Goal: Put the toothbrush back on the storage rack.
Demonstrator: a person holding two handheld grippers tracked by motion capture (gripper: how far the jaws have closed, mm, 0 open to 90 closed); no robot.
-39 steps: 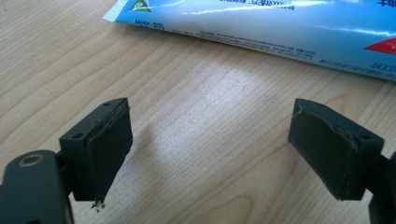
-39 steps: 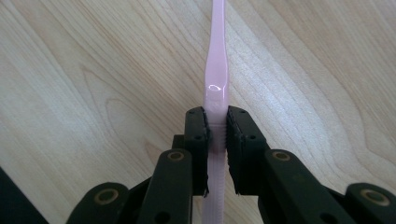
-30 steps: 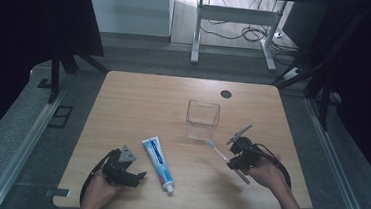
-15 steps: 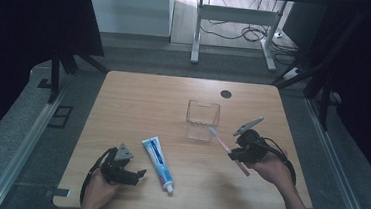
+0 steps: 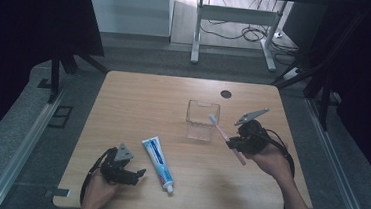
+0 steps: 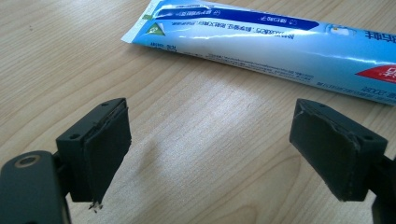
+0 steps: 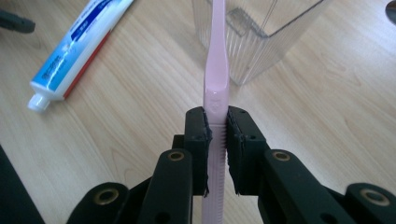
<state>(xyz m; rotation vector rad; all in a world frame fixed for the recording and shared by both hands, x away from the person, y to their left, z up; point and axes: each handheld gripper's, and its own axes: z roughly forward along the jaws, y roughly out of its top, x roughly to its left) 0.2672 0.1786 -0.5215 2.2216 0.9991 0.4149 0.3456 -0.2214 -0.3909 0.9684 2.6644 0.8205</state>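
— On the table's right side, what is the right gripper (image 5: 231, 142) doing?

— It is clamping a pink toothbrush (image 5: 225, 136) partway along the handle, both jaws pressing against it. The brush is slanting up and away from the hand, its bristle end reaching the near right corner of the clear cup (image 5: 202, 120).

— Is the brush touching the cup?

— Hard to say. Seen from the right gripper view, the handle (image 7: 217, 60) is running straight out from the jaws and crossing in front of the ribbed cup (image 7: 261, 37).

— And the left gripper (image 5: 137, 173)?

— It is resting near the front edge of the table (image 5: 138, 101), jaws standing wide with nothing between them.

— Where is the toothpaste (image 5: 158, 163) lying?

— Flat on the wood, just beside the left gripper, cap pointing toward the person. Ahead of the parted jaws, the tube (image 6: 280, 42) is stretching across the left gripper view, apart from both pads.
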